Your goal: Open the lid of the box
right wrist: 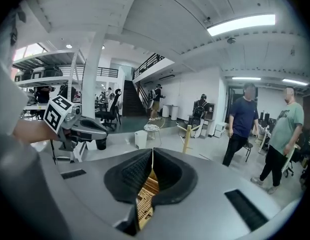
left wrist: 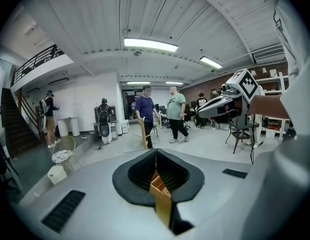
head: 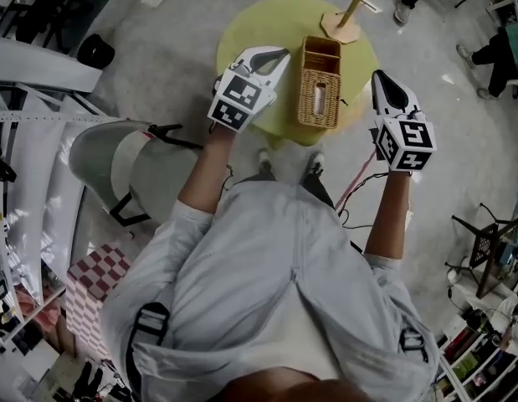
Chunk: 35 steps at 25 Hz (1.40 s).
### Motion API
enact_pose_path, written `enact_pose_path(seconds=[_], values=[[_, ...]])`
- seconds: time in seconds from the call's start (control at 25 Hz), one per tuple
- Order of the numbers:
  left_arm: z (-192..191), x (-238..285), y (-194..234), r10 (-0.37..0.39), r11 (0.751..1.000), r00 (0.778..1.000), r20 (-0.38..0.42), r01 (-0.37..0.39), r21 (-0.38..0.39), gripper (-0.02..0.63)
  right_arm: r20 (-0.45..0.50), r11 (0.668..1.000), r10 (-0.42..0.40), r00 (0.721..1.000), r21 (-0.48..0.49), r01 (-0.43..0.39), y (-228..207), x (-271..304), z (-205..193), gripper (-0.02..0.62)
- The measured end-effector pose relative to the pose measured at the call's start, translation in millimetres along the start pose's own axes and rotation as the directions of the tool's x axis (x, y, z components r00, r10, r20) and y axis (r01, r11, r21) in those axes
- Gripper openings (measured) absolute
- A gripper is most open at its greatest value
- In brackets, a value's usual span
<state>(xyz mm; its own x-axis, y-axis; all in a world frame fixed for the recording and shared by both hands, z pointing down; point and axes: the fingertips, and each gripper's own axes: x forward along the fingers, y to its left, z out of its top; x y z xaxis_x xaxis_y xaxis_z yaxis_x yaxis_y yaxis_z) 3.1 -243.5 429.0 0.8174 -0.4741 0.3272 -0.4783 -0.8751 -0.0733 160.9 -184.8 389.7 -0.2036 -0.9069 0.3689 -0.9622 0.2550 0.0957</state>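
A woven wicker box (head: 319,82) stands on the round yellow-green table (head: 242,32). Its far section shows a plain tan inside; its near section is covered by weave with a pale oblong piece in the middle. My left gripper (head: 283,55) hovers just left of the box, jaws closed tip to tip with nothing between them. My right gripper (head: 377,76) hangs to the box's right, off the table's edge, also shut and empty. Below the closed left gripper (left wrist: 156,152) a tan strip of the box (left wrist: 163,199) shows. Beneath the closed right gripper (right wrist: 152,152) there is weave of the box (right wrist: 143,206).
A wooden stand (head: 342,23) with a slanted pole sits on the table behind the box. A grey round seat (head: 116,162) is at the left, a red cable (head: 357,180) on the floor, a black chair (head: 493,241) at the right. Several people stand around the room.
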Motion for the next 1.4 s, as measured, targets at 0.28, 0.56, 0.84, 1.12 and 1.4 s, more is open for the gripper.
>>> enact_pose_path(seconds=[0.28, 0.56, 0.84, 1.12, 1.4], values=[[-20.6, 28.3, -7.0, 0.025, 0.998, 0.997, -0.066, -0.029, -0.061, 0.029, -0.068, 0.995, 0.096, 0.993, 0.016, -0.095, -17.0, 20.5, -35.0, 0.026], [-51.6, 43.4, -22.1, 0.064, 0.990, 0.988, -0.142, -0.081, -0.113, 0.029, -0.157, 0.973, 0.232, 0.960, 0.020, -0.232, -16.4, 39.7, -79.8, 0.089], [-83.1, 52.8, -39.4, 0.082, 0.982, 0.972, -0.221, -0.118, -0.151, 0.029, -0.268, 0.948, 0.311, 0.912, 0.013, -0.319, -12.9, 56.6, -145.6, 0.095], [-122.8, 57.2, -43.3, 0.115, 0.966, 0.948, -0.298, -0.177, -0.191, 0.029, -0.383, 0.925, 0.355, 0.853, 0.008, -0.381, -11.2, 69.3, -210.0, 0.095], [-159.1, 57.1, -46.4, 0.128, 0.950, 0.923, -0.363, -0.219, -0.223, 0.029, -0.487, 0.887, 0.399, 0.777, -0.011, -0.462, 0.2, 86.1, -270.2, 0.097]])
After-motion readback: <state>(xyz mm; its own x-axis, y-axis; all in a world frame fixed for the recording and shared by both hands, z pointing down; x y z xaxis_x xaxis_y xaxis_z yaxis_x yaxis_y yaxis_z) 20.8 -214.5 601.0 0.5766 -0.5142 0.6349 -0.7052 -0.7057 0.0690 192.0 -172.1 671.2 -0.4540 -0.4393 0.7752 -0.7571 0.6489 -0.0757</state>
